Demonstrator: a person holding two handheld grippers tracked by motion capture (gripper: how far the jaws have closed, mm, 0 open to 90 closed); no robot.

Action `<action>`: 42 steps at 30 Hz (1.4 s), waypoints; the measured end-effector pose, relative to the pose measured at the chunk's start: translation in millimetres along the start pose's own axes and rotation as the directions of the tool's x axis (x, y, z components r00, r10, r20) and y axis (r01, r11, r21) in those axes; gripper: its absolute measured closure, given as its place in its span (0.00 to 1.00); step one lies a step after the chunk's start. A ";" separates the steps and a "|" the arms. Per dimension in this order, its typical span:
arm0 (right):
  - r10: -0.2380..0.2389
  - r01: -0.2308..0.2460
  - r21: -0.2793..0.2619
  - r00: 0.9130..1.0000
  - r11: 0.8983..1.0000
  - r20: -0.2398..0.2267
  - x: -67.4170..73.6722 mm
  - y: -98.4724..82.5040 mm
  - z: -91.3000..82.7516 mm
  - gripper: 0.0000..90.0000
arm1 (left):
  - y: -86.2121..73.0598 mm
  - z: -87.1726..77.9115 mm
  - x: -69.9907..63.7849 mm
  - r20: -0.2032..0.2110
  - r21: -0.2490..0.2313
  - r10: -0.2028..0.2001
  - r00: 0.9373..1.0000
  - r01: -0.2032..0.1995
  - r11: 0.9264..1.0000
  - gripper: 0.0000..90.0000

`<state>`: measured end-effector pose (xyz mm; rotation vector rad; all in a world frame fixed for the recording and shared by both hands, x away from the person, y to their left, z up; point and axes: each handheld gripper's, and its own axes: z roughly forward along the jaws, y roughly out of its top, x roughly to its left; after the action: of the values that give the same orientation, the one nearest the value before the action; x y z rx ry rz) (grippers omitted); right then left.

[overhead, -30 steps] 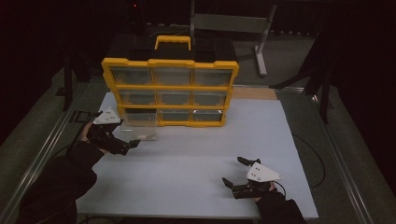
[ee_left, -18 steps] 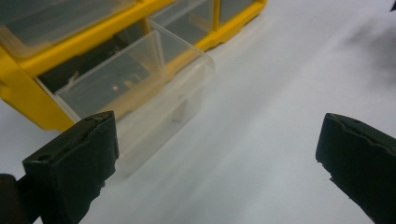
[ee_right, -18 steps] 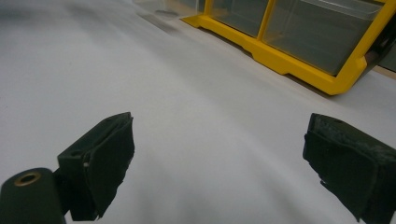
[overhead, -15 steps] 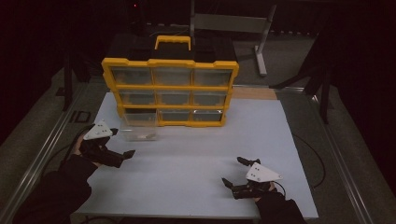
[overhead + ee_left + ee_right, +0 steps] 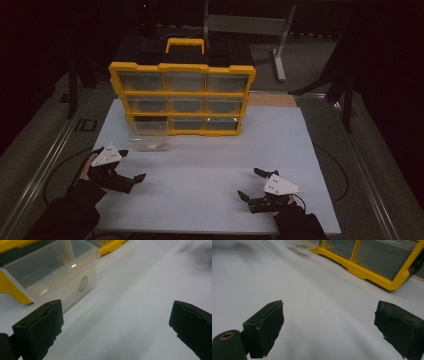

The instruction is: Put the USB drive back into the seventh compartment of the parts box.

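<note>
One yellow organizer [image 5: 182, 100] with nine clear drawers stands on one white worktop [image 5: 210, 165]; one drawer [image 5: 148, 135] is pulled out. Two claws: left claw [image 5: 131, 167], right claw [image 5: 248, 182].

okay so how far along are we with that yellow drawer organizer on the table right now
Done: the clear bottom-left drawer is pulled out of the yellow organizer, with a small item inside. In hand: nothing; the left tongs and right tongs are open over the white tabletop. Left: the other eight drawers sit closed.
</note>
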<state>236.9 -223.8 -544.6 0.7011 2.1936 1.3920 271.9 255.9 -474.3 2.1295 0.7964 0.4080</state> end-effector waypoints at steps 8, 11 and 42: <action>0.006 -0.006 -0.002 1.000 1.000 -0.002 -0.2 0.1 0.4 0.10 | -16.7 10.0 -9.4 0.014 -0.012 -0.021 1.000 0.021 1.000 0.00; -0.008 0.008 0.000 1.000 1.000 -0.003 -0.3 -0.4 0.2 0.10 | -23.5 14.4 -13.1 0.019 -0.020 -0.025 0.999 0.025 0.999 0.00; -0.001 0.001 0.005 1.000 1.000 -0.004 -1.5 -1.6 0.4 0.10 | -67.2 31.9 -24.2 -0.031 0.031 -0.069 0.997 0.070 0.997 0.00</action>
<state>238.0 -225.1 -546.1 0.7000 2.2006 1.3893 243.7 253.3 -547.1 2.1230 0.8967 0.3938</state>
